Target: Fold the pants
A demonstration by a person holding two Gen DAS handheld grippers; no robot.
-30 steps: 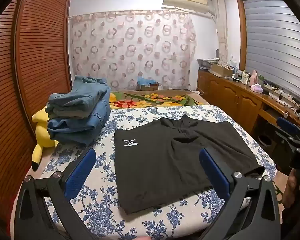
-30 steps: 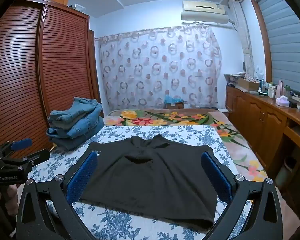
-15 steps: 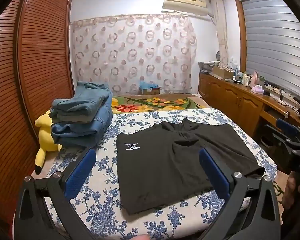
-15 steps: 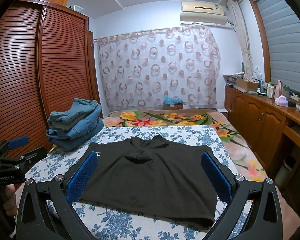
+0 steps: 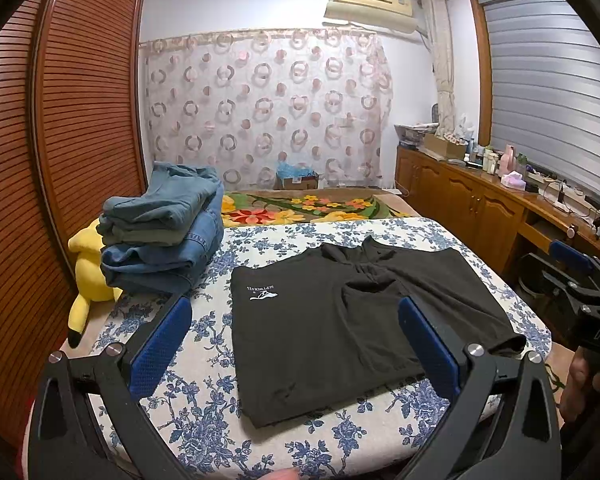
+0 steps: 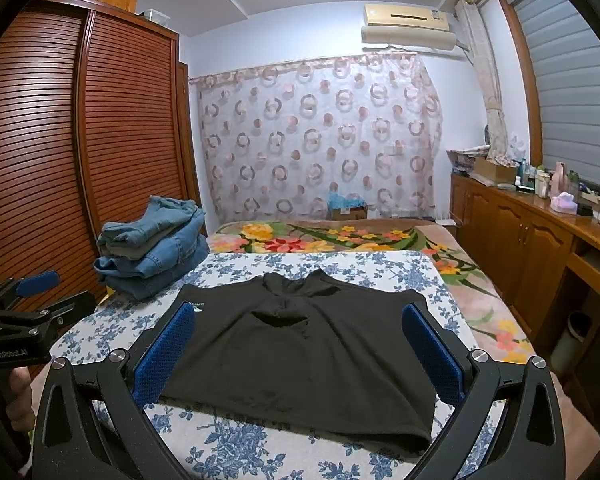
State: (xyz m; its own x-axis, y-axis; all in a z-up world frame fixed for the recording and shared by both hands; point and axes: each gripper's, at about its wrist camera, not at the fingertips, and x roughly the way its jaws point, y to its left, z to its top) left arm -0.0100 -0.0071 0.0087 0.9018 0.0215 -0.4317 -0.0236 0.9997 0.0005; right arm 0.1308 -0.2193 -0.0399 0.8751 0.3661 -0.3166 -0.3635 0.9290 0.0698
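Observation:
Black pants (image 5: 340, 332) with a small white logo lie spread flat on the blue-flowered bedsheet (image 5: 204, 432); they also show in the right wrist view (image 6: 300, 356). My left gripper (image 5: 292, 344) is open and empty, held above the near edge of the bed, left of the pants' middle. My right gripper (image 6: 298, 346) is open and empty, held above the near hem of the pants. Each gripper shows at the edge of the other's view: the right one (image 5: 580, 280), the left one (image 6: 20, 300).
A stack of folded blue jeans (image 5: 164, 232) sits at the bed's far left, with a yellow plush toy (image 5: 86, 272) beside it. A wooden wardrobe (image 5: 60, 140) stands at the left. A wooden counter with bottles (image 5: 500, 200) runs along the right.
Both grippers have tilted or risen slightly, so the bed sits a little lower in both views. The pants have not moved. Both stay open.

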